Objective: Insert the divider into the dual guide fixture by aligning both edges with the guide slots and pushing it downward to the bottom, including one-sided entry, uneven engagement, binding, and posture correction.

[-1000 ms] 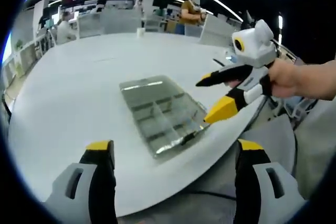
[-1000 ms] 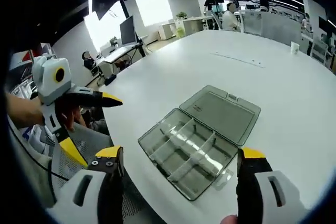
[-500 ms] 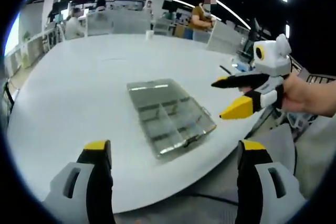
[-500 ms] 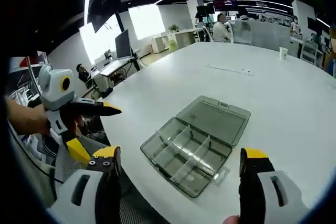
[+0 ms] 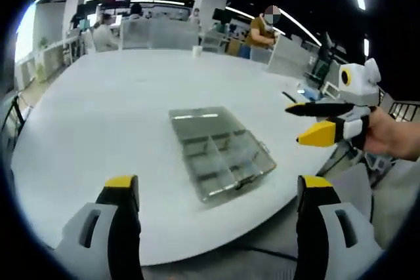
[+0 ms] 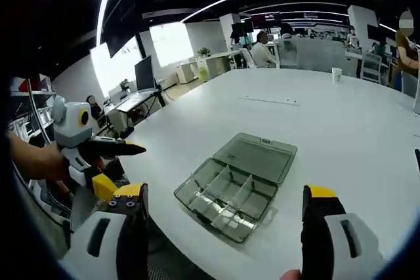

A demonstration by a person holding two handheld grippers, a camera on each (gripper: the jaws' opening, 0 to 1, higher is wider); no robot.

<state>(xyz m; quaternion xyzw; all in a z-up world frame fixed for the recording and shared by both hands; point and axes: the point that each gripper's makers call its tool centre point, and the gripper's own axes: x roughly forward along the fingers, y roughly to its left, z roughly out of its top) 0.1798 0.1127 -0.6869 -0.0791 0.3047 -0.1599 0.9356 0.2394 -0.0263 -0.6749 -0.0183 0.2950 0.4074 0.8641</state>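
Note:
A clear grey compartment box (image 5: 220, 152) lies open near the front edge of the white round table (image 5: 98, 109), its lid (image 6: 256, 154) folded flat behind it. Thin clear dividers (image 6: 231, 188) stand between its compartments. My left gripper (image 5: 218, 185) is open and empty, held back from the box over the table's edge. The right gripper (image 5: 296, 124), held in a hand, hangs open off to the box's right. In the right gripper view my right gripper (image 6: 224, 193) is open and empty in front of the box (image 6: 230, 191), and the left gripper (image 6: 121, 165) hovers open beyond the table's left edge.
A paper cup (image 6: 336, 73) stands far back on the table, and a thin strip (image 6: 269, 100) lies flat beyond the box. People sit at desks behind (image 6: 262, 54); one stands at the far side (image 5: 262, 27). The table edge (image 6: 154, 218) runs just before the box.
Both views have drawn back, so the box looks smaller and farther off. Each gripper has moved outward away from the box. Both stay open, and the box has not moved.

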